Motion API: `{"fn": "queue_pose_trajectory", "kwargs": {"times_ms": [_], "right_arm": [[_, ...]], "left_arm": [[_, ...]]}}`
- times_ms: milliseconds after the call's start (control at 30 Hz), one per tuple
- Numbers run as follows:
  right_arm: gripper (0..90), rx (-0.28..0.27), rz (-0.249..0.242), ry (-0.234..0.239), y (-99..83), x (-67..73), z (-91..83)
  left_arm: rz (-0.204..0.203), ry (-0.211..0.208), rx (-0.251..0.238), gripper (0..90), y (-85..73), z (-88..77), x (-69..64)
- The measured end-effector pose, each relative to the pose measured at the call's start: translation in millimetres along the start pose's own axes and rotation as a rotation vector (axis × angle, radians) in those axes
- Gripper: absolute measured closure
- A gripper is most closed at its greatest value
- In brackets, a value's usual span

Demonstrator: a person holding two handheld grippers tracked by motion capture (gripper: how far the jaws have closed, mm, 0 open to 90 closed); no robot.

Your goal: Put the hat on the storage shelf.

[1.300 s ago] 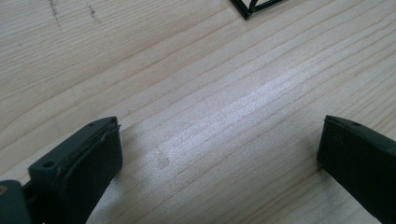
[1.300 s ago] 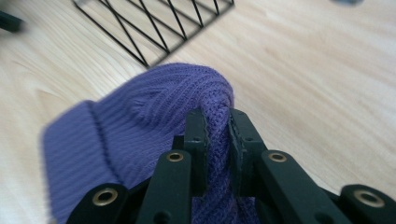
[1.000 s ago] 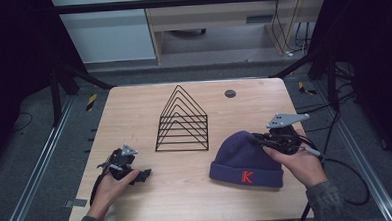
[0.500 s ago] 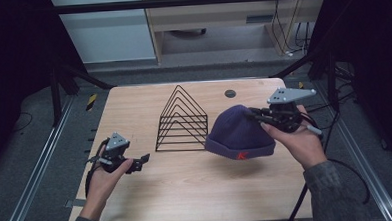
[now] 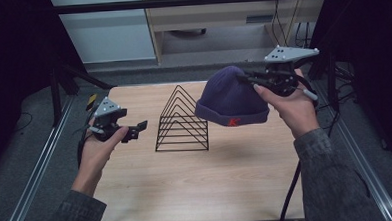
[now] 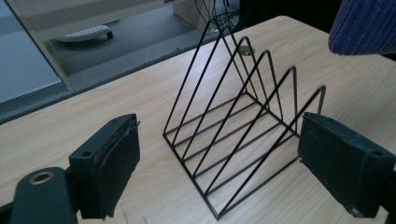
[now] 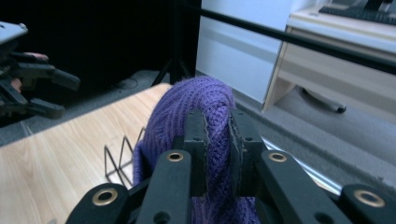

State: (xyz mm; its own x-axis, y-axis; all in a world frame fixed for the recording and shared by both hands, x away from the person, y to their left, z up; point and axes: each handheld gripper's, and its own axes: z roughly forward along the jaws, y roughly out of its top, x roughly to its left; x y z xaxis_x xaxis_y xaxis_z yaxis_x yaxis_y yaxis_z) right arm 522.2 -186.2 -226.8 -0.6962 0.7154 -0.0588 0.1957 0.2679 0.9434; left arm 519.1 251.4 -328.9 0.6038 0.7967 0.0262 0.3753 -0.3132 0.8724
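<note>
1. Work in hand looks like getting the purple beanie [image 5: 232,100] onto the wire rack [image 5: 181,122]. The beanie hangs in the air off the right gripper [image 5: 246,78], above the table [image 5: 187,191] and just right of the rack's peaks, touching neither.
2. Risk: the grip is a thin pinch of knit near the crown. The fabric could slide out if the hat swings or catches a wire.
3. Risk: the brim hangs lopsided. I judge it could land on one peak or beside the rack instead of over it.
4. Risk: the rack is light wire. A snag or drag from the hat could tip or shove it.
5. Risk: the left gripper [image 5: 137,130] is close to the rack's left side and could knock it while coming in.
6. Right gripper: jaws closed tight, knit fold clamped between the pads [image 7: 196,133].
7. Left gripper: jaws stand wide apart and have just been closing a little. Nothing between them, touching nothing; in the left gripper view the rack only sits framed beyond the pads [image 6: 116,161].
</note>
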Motion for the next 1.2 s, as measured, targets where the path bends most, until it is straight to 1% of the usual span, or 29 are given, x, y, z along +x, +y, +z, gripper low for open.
{"fn": "queue_pose_trajectory", "kwargs": {"times_ms": [33, 100, 167, 233, 333, 367, 400, 467, 533, 567, 700, 733, 800, 867, 900, 967, 1067, 1200], "right_arm": [[79.4, -0.009, -0.002, -0.001, 3.4, -0.6, 1.3], [79.4, -0.024, 0.013, 0.005, 8.5, -2.0, 4.7], [79.4, -0.031, 0.020, 0.011, 13.9, -2.5, 8.9], [79.4, -0.032, 0.011, 0.013, 20.3, -1.8, 13.0], [79.4, -0.043, 0.002, 0.026, 29.9, 0.5, 17.0], [79.5, -0.045, -0.001, 0.030, 34.6, 2.0, 19.0], [79.4, -0.043, -0.002, 0.034, 37.1, 2.9, 20.1], [79.4, -0.045, -0.006, 0.031, 42.3, 5.4, 22.9], [79.4, -0.047, -0.007, 0.031, 46.6, 9.6, 26.6], [79.4, -0.050, -0.012, 0.028, 48.5, 11.7, 28.6], [79.4, -0.059, -0.013, 0.045, 55.2, 22.2, 34.4], [79.4, -0.060, -0.018, 0.045, 56.6, 25.2, 35.5], [79.4, -0.058, -0.027, 0.050, 59.3, 31.6, 38.2], [79.4, -0.062, -0.030, 0.056, 61.4, 36.6, 41.2], [79.4, -0.059, -0.029, 0.060, 62.1, 39.2, 42.9], [79.4, -0.054, -0.034, 0.067, 62.4, 43.7, 46.8], [79.3, -0.047, -0.037, 0.076, 61.6, 49.7, 52.5], [79.3, -0.045, -0.031, 0.081, 60.0, 53.1, 57.3]], "left_arm": [[0.000, 0.000, 0.002, 10.9, 3.4, 3.3, -1.0], [0.009, -0.015, 0.005, 9.8, 10.1, 10.9, -5.1], [0.011, -0.036, -0.003, 9.3, 18.3, 16.3, -9.5], [0.012, -0.050, -0.020, 9.0, 27.6, 18.3, -11.7], [0.005, -0.072, -0.041, 9.2, 42.9, 16.2, -10.3], [0.005, -0.073, -0.041, 9.3, 46.0, 15.5, -9.7], [0.016, -0.069, -0.033, 9.3, 49.9, 13.7, -8.7], [0.030, -0.060, -0.032, 9.4, 55.5, 10.4, -7.8], [0.026, -0.063, -0.034, 9.4, 59.8, 6.4, -6.7], [0.021, -0.063, -0.041, 9.4, 60.8, 4.5, -6.5], [0.015, -0.073, -0.047, 9.4, 59.8, -0.2, -6.4], [0.011, -0.077, -0.057, 9.4, 59.4, -1.4, -7.0], [0.019, -0.089, -0.065, 9.3, 59.1, -4.1, -7.9], [0.015, -0.101, -0.077, 9.2, 58.4, -5.6, -9.0], [0.013, -0.106, -0.080, 9.1, 57.9, -6.0, -9.7], [0.022, -0.114, -0.079, 9.1, 56.6, -6.3, -10.7], [0.024, -0.127, -0.083, 9.1, 54.7, -6.7, -11.9], [0.029, -0.135, -0.089, 9.1, 53.4, -7.4, -13.9]]}}
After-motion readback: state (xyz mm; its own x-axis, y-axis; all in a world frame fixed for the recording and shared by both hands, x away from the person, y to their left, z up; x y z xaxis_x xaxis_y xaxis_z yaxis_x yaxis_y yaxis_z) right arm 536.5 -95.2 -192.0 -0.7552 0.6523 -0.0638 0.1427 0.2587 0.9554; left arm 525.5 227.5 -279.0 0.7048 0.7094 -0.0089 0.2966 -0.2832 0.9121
